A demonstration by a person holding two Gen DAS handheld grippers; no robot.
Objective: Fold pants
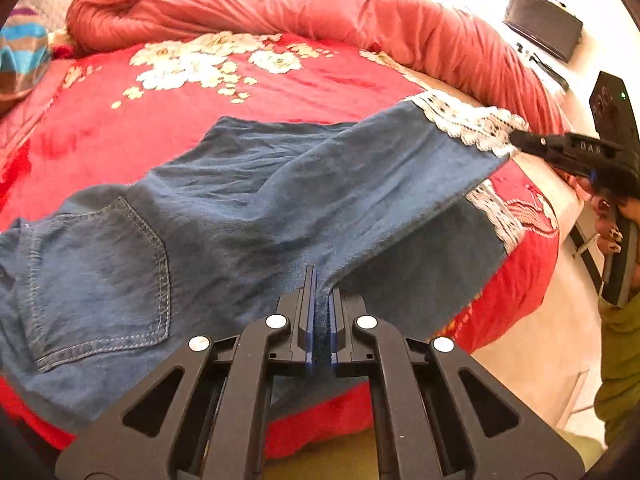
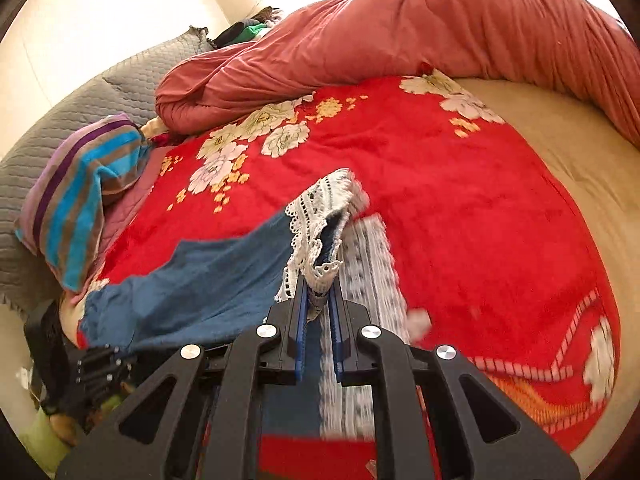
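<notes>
Left claw pinching blue denim pants mid-leg; right claw clamped on white lace hem, lifted off red floral blanket. Mid-fold, probably; next, carry hem across toward waistband, keeping edges aligned.

Bed — red blanket, pants

The pants are blue denim with pale stitching on the pocket and white lace at the cuffs. The blanket under them is bright red with cream and yellow flowers and, toward its edge, a pink and white border. The duvet is plain salmon pink. The pillow is striped turquoise, purple and brown. A grey quilted cover lies behind it. Both grippers are black with blue pads.
</notes>
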